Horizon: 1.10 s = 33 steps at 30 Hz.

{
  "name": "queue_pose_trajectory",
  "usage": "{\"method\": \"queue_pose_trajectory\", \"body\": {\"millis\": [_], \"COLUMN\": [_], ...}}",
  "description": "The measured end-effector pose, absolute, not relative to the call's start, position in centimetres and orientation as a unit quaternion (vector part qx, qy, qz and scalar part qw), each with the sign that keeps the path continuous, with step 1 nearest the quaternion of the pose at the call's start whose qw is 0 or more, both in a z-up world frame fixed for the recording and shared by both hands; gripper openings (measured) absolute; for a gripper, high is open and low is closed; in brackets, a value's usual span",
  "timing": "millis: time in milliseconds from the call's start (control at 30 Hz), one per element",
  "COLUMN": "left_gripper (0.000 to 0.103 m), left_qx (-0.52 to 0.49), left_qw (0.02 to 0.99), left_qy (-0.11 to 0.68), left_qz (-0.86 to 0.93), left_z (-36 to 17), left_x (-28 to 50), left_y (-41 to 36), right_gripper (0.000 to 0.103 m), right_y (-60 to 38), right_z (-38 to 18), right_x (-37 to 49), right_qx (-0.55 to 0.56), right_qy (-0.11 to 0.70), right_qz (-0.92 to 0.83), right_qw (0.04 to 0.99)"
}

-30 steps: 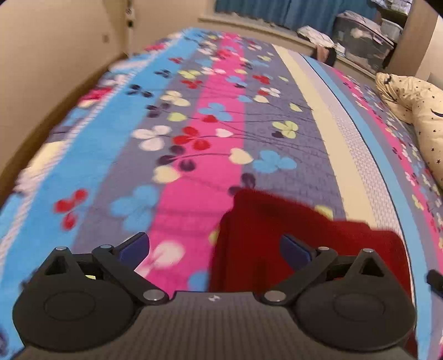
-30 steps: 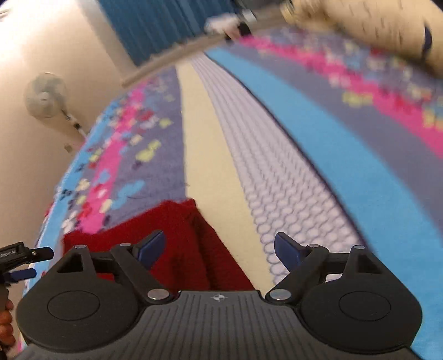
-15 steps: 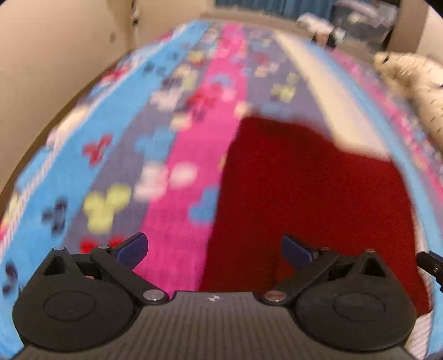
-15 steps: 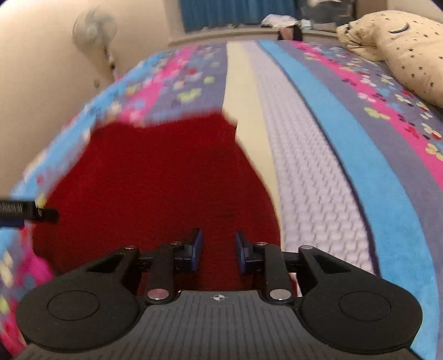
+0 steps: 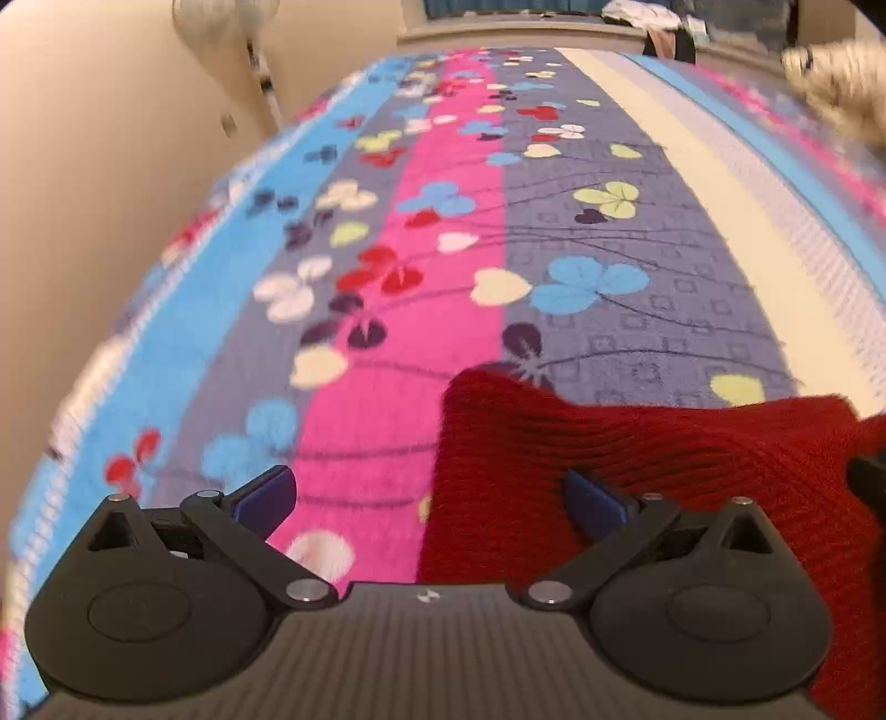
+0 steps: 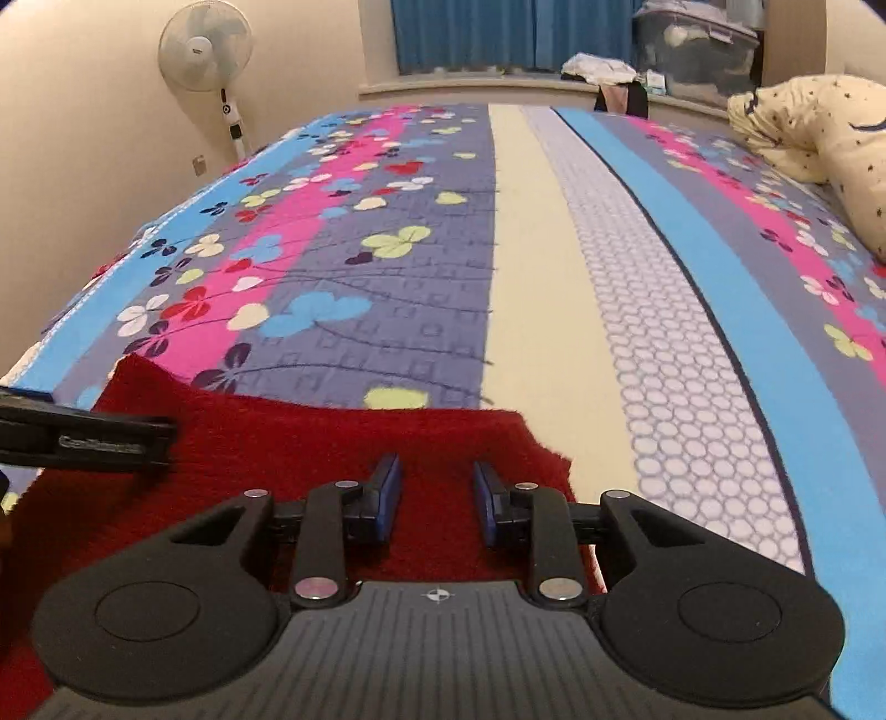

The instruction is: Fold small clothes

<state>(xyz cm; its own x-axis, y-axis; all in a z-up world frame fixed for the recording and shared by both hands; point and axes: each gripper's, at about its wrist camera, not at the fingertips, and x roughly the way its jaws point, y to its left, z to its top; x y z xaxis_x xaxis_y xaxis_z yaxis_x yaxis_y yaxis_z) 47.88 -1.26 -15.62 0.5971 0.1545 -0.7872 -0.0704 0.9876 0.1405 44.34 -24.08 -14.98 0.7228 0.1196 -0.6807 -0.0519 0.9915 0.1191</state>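
1. A red ribbed knit garment [image 6: 310, 443] lies flat on the fleecy, flower-striped bed [image 6: 542, 266], low in both frames.
2. Right tool [image 6: 436, 495]: jaws have just narrowed, fabric between the pads, grip unclear.
3. Left tool [image 5: 429, 495]: jaws spread wide, holding nothing.

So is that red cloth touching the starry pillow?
Apart. In the right wrist view the red cloth lies near the camera, the pillow far off right, with striped blanket between them.

Beyond the red knitted cloth [image 6: 310, 459], the bed [image 6: 531, 266] is left open down its whole striped length. Passage is blocked only by the starred pillow [image 6: 819, 138] at the right edge and the fan [image 6: 206, 52] past the left side.
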Motion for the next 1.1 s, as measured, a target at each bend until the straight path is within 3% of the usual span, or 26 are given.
{"method": "queue_pose_trajectory", "body": {"millis": [167,200,233,267,300,500,667,1100], "left_gripper": [0.103,0.103,0.103,0.103,0.103,0.103,0.103,0.103], "left_qx": [0.045,0.048,0.054,0.058,0.059,0.034,0.033,0.007], "left_qw": [0.897,0.899,0.899,0.898,0.897,0.885,0.891,0.907], "left_qy": [0.432,0.428,0.427,0.431,0.433,0.464,0.454,0.421], "left_qz": [0.078,0.078,0.075,0.068,0.058,0.014,-0.007,-0.017], "left_z": [-12.2,-11.2,-10.1,-9.2,-8.4,-5.1,-3.5,-1.3], "left_x": [44.0,42.6,40.7,38.8,37.0,24.8,17.2,10.1], "left_y": [1.4,1.6,1.6,1.6,1.5,0.7,0.1,0.4], "right_gripper": [0.032,0.050,0.081,0.092,0.094,0.095,0.096,0.097], "right_y": [-26.5,-26.7,-26.7,-26.7,-26.5,-23.4,-22.2,-19.7], "right_z": [-13.1,-12.0,-11.0,-10.1,-9.0,-5.2,-3.4,-0.5], "right_x": [41.3,39.2,37.4,35.5,32.8,20.9,14.6,7.3], "right_qx": [0.117,0.118,0.114,0.109,0.101,0.018,0.035,0.004], "right_qy": [0.373,0.370,0.367,0.360,0.348,0.345,0.339,0.303], "right_qz": [0.009,-0.005,-0.017,-0.022,-0.016,-0.003,0.011,0.033], "right_qw": [0.920,0.922,0.923,0.926,0.932,0.938,0.940,0.952]}}
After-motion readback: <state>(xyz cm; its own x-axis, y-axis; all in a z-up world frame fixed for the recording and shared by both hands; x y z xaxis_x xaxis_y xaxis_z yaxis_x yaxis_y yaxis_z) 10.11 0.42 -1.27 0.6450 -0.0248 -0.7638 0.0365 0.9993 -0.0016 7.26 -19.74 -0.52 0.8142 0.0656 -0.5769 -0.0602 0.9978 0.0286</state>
